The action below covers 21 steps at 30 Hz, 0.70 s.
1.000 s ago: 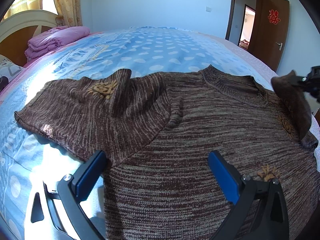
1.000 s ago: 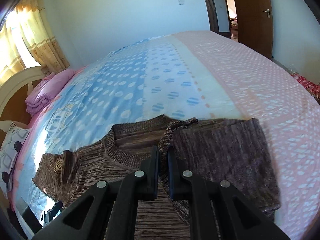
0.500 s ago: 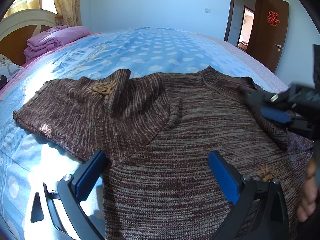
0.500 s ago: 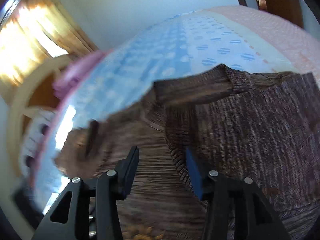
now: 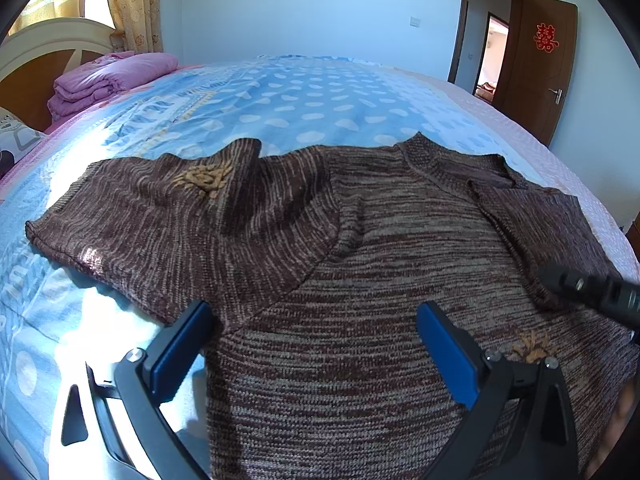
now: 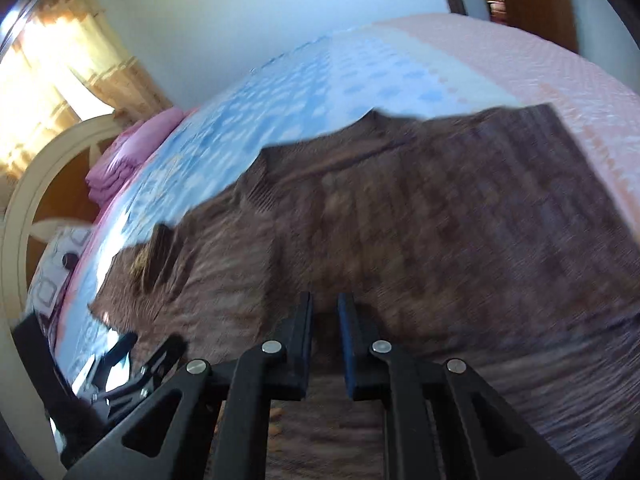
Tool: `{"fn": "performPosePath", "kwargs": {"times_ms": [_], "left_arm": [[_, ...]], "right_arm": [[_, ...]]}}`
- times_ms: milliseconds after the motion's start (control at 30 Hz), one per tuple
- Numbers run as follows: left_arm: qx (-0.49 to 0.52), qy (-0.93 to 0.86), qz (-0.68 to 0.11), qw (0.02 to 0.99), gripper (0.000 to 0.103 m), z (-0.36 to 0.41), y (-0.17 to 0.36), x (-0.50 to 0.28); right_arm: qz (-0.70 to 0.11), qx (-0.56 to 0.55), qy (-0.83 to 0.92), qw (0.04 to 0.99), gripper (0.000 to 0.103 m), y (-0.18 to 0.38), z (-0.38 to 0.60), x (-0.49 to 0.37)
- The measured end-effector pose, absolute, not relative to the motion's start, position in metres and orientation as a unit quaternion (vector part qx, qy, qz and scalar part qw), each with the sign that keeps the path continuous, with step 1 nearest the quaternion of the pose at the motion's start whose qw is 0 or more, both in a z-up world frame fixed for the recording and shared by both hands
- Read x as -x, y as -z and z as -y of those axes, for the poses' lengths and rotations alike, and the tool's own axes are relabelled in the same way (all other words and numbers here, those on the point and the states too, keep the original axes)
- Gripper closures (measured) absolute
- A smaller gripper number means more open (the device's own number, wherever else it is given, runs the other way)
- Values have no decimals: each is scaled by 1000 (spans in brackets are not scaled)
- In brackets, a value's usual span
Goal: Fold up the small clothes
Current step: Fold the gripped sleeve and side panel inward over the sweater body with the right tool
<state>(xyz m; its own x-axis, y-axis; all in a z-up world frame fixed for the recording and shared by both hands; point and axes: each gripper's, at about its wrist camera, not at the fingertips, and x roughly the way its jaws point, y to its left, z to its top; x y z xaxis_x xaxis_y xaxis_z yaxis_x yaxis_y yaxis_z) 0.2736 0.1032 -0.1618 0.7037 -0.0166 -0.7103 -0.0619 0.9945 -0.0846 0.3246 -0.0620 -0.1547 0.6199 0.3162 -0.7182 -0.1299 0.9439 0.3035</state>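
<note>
A brown marled knit sweater (image 5: 360, 240) lies flat on the bed, neck away from me. Its left sleeve (image 5: 160, 208) is spread out to the side. Its right sleeve (image 5: 540, 232) is folded in over the body. My left gripper (image 5: 312, 312) hovers open over the lower left of the body, nothing between its blue pads. My right gripper (image 6: 324, 304) is low over the sweater (image 6: 440, 220) near the folded sleeve. Its jaws are closing to a narrow gap with brown knit in it. That view is blurred. The black finger (image 5: 580, 288) of the right gripper shows at the right edge.
The sweater rests on a blue dotted sheet (image 5: 300, 100) with a pink strip on the right. A folded pink blanket (image 5: 108, 80), a pillow (image 5: 16, 144) and the headboard (image 5: 40, 52) are at the far left. A brown door (image 5: 548, 80) stands open at the back right.
The right gripper let go of the right sleeve, which now lies folded over the body. It sank toward the sweater, its jaws spreading and then narrowing again. The left gripper kept still.
</note>
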Motion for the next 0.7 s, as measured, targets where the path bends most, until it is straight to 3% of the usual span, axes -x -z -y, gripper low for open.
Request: {"fn": "performPosePath", "kwargs": {"times_ms": [267,367,533,700], "left_arm": [[51,-12,-385,921,0,-103,162,-274],[51,-12,-387,921,0,-103,162,-274],[52,-7,-397,916,0,-105,160,-275],[71,-33,-384,920,0,-138,137,-260]], "right_arm": [[-394,-89,-128,906,87,137,68,-325],[-453,-41,-118,883,87,154,64,-337],[-383,-77,-91,916,88,123,89,-323],[-358,-15,-10,934,87,116,110,-316]]}}
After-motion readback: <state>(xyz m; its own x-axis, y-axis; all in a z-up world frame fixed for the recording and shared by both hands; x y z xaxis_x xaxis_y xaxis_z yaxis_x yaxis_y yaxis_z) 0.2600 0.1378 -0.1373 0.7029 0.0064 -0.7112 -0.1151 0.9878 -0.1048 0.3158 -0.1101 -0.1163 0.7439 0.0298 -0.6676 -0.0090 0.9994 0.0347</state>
